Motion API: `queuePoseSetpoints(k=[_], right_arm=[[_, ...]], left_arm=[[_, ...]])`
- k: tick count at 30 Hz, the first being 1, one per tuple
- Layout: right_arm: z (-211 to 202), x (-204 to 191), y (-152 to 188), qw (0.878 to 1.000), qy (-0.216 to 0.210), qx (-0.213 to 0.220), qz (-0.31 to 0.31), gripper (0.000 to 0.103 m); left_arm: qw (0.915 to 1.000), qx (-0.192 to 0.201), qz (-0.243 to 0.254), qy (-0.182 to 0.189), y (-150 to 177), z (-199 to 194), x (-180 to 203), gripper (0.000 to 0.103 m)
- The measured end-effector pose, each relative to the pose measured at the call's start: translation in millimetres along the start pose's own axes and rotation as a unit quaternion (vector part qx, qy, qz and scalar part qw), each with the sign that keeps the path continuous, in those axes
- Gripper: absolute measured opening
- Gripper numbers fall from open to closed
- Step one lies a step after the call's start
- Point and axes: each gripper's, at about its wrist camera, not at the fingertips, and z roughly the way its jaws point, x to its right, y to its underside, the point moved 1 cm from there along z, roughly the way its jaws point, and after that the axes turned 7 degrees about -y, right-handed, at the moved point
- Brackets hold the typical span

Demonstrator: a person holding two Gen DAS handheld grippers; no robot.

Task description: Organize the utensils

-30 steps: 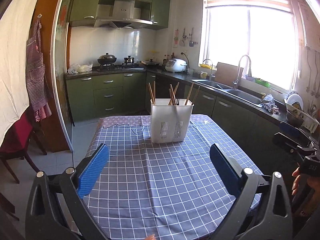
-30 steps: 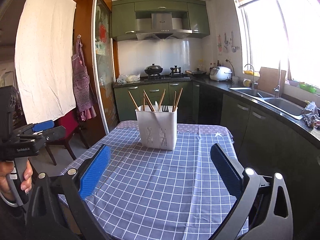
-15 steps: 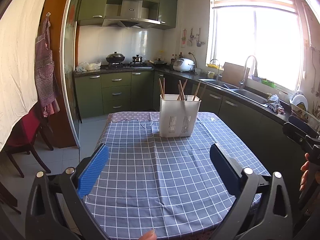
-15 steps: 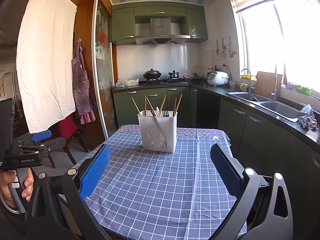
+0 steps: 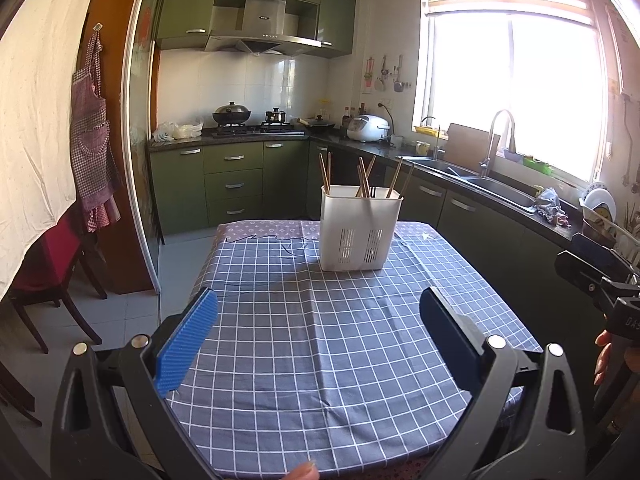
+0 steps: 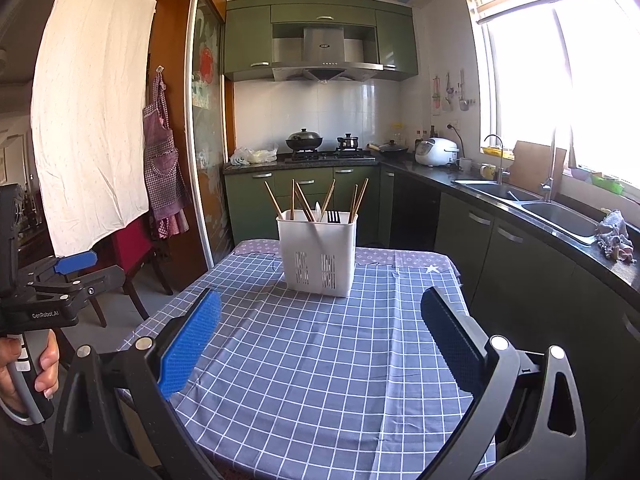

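Both grippers have drawn back and risen over the last second: the left gripper (image 5: 318,332) and right gripper (image 6: 320,332) hang wide apart, holding nothing, above the tablecloth (image 5: 320,360). Farther off, the caddy (image 5: 360,228) holds the chopsticks (image 6: 300,200); the sorting looks finished.
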Motion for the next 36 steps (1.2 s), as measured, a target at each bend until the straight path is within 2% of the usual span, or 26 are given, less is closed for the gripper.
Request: queuePoseSetpoints(k=[36], right_arm=[[13.3, -1.5, 4.9, 1.000, -0.009, -0.010, 0.002, 0.098]], left_arm=[[0.9998, -0.002, 0.017, -0.006, -0.1, -2.0, 6.9, 0.096]])
